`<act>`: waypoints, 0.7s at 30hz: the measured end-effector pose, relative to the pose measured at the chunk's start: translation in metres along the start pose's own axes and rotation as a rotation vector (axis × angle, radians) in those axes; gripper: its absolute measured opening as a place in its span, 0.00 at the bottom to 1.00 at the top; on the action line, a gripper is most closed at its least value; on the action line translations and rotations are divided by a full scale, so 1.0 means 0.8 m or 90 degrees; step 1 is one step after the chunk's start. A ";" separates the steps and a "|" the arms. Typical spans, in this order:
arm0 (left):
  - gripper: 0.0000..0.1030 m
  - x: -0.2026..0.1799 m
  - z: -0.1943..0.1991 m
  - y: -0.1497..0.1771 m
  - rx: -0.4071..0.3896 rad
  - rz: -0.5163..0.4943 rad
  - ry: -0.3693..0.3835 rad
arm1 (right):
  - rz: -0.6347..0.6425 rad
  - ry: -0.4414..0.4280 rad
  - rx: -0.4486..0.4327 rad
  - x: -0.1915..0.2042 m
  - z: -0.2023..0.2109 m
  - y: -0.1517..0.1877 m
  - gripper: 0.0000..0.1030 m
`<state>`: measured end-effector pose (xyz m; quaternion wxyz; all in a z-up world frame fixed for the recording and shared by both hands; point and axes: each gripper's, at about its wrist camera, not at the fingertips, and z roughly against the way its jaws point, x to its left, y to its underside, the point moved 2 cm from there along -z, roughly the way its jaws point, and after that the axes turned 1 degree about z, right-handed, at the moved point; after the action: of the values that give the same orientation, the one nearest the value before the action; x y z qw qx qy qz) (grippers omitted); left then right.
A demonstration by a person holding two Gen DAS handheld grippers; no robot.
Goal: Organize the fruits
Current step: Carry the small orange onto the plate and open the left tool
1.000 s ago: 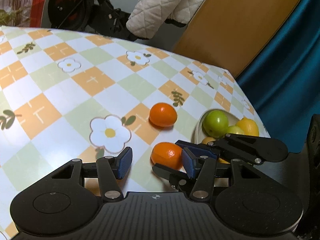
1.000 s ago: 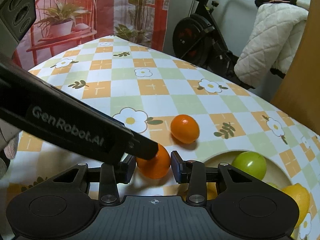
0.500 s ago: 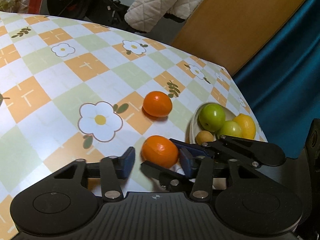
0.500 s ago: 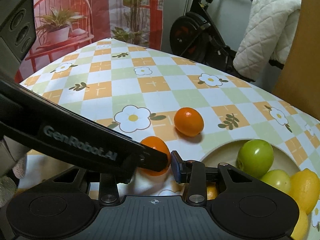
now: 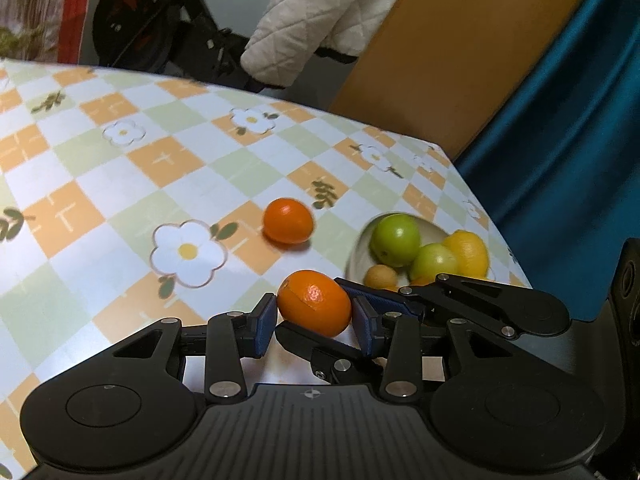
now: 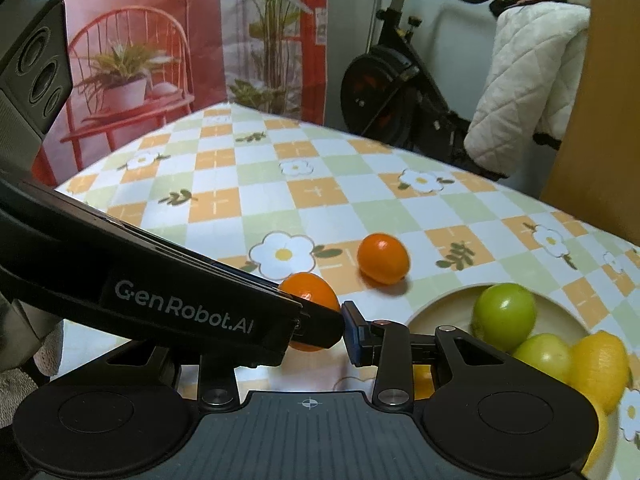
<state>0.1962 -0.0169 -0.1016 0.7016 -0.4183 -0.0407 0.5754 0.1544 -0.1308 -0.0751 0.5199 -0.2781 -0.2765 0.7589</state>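
Left gripper [image 5: 314, 322]: your jaws just closed, pinching the orange [image 5: 314, 303], lower centre.
Right gripper [image 6: 320, 330]: your jaws pinch the same orange.
Bowl [image 5: 360, 242]: right, on the bench [image 5: 120, 184].

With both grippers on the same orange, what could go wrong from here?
1. The left gripper and right gripper both clamp one held orange; it is cracked at the top, so the squeeze may split it more.
2. Their fingers cross closely; a jaw may knock the orange free.
3. The bowl already holds green fruits and a lemon, so a dropped orange may roll off. The second orange lies loose nearby.
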 end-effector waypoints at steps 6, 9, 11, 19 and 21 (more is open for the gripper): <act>0.42 -0.035 0.009 -0.006 -0.007 -0.043 -0.004 | -0.024 0.013 -0.034 -0.015 0.029 0.002 0.33; 0.42 -0.053 0.012 -0.009 -0.011 -0.063 -0.007 | -0.037 0.019 -0.052 -0.024 0.044 0.004 0.33; 0.42 -0.062 0.015 -0.011 -0.014 -0.075 -0.010 | -0.045 0.022 -0.064 -0.031 0.052 0.004 0.33; 0.42 -0.099 0.017 -0.020 -0.016 -0.121 -0.019 | -0.077 0.032 -0.104 -0.054 0.076 0.009 0.33; 0.42 -0.108 0.013 -0.020 -0.014 -0.130 -0.019 | -0.086 0.035 -0.110 -0.061 0.081 0.012 0.33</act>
<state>0.1740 -0.0836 -0.0478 0.7514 -0.4110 -0.0995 0.5066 0.1173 -0.1881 -0.0308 0.5512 -0.3231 -0.3447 0.6877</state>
